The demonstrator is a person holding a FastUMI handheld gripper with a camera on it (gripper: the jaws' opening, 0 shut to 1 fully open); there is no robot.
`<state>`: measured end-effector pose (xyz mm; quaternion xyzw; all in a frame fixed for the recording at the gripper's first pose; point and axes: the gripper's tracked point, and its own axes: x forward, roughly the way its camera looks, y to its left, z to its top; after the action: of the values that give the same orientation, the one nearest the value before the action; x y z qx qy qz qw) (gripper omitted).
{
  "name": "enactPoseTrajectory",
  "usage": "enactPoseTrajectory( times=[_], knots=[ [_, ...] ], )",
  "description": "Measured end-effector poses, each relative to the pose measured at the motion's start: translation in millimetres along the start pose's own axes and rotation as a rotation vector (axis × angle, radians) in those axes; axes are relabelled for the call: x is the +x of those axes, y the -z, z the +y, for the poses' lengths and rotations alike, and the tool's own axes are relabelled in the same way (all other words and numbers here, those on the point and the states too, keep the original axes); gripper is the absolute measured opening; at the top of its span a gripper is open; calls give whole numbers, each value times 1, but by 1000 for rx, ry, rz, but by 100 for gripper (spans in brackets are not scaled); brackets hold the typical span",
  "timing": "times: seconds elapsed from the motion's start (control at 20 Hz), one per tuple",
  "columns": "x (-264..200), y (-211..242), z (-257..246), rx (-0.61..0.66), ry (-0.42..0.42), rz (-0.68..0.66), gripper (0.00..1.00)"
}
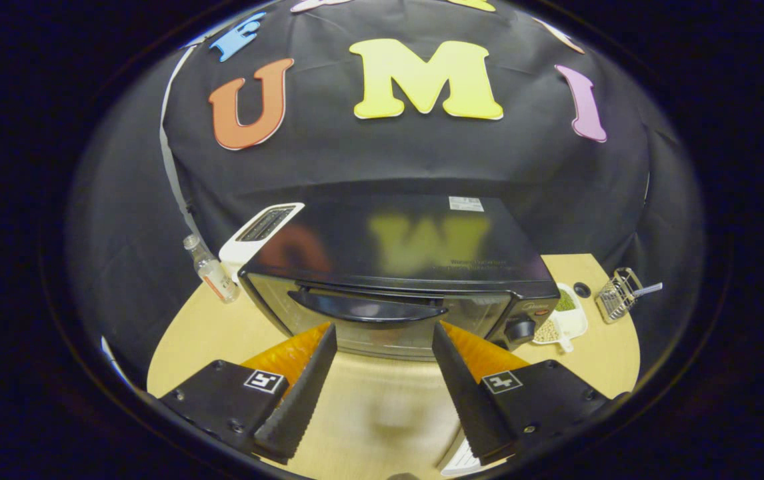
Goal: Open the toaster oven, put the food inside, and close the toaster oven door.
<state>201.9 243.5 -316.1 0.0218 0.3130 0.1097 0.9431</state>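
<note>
A black toaster oven (399, 263) stands on the light wooden table (382, 407), just ahead of my fingers. Its glass door is closed or nearly so, with a black curved handle (369, 308) along the top of the door. A control knob (521, 329) sits at the door's right. My gripper (383, 335) is open, its two black ribbed fingers (302, 393) spread wide with nothing between them. The fingertips sit just below the handle, close to the door. No food is visible.
A white slot toaster (259, 233) stands behind the oven's left side, with a small clear bottle (212, 270) beside it. To the oven's right lie a white divided dish (562, 320) with beans and a small wire basket (619, 293).
</note>
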Motion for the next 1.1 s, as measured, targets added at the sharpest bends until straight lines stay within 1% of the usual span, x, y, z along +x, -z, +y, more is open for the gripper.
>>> enactPoseTrajectory(
  times=[0.3, 0.5, 0.65, 0.75, 0.9, 1.1],
  knots=[
    [-18, 5, -4, 11, -6, -15, 93],
    [-52, -10, -21, -20, 19, -61, 93],
    [-101, -36, -30, -12, 9, -130, 93],
    [-136, -54, -51, -23, 22, -193, 93],
    [-199, -90, -74, -43, 51, -303, 93],
    [-282, -127, -103, -44, 45, -471, 95]
  ],
)
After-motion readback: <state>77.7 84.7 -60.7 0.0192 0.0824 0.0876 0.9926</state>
